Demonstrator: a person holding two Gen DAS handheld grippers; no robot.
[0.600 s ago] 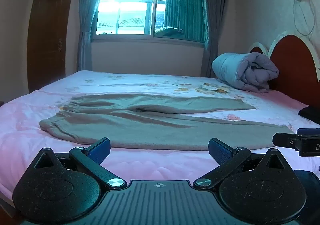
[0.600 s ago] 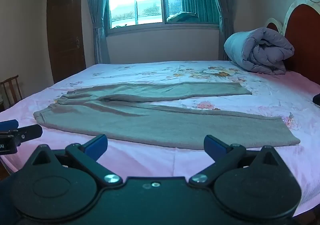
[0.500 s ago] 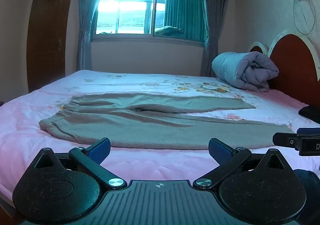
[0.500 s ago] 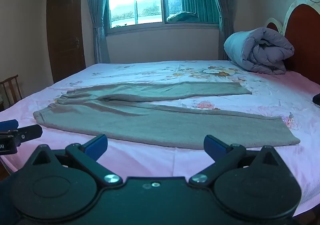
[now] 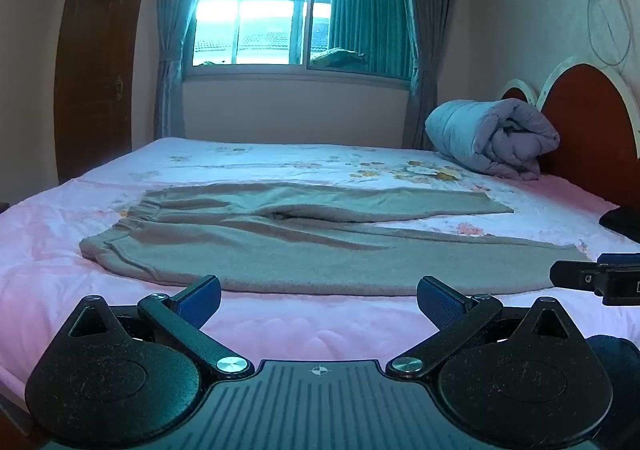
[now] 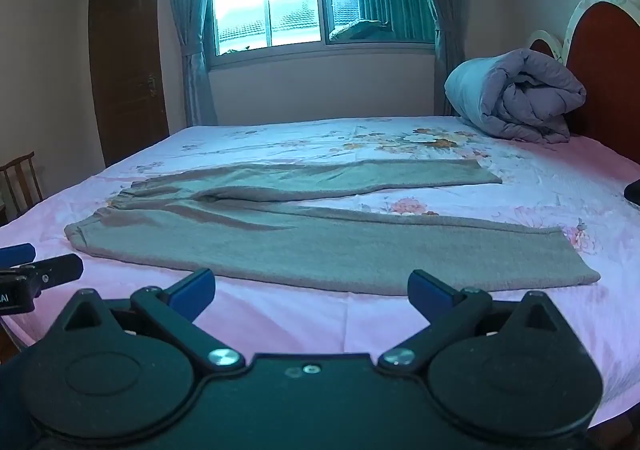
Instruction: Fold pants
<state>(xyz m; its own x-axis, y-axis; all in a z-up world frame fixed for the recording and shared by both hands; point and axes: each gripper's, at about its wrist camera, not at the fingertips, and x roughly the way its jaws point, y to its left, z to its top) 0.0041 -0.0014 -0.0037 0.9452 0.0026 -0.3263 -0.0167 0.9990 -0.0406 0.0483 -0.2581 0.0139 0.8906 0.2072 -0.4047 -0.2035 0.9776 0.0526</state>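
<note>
Grey-beige pants lie flat on the pink bed, waistband to the left, both legs spread out toward the right. My left gripper hovers open just short of the near leg's front edge, nothing between its blue pads. My right gripper is likewise open and empty, short of the same leg's edge further right. In the left wrist view, one of the right gripper's fingers pokes in at the right edge; in the right wrist view, a left gripper finger shows at the left edge.
A rolled grey-blue quilt lies against the red headboard at the far right. A dark item sits on the bed's right side. A window with curtains, a brown door and a wooden chair stand beyond the bed.
</note>
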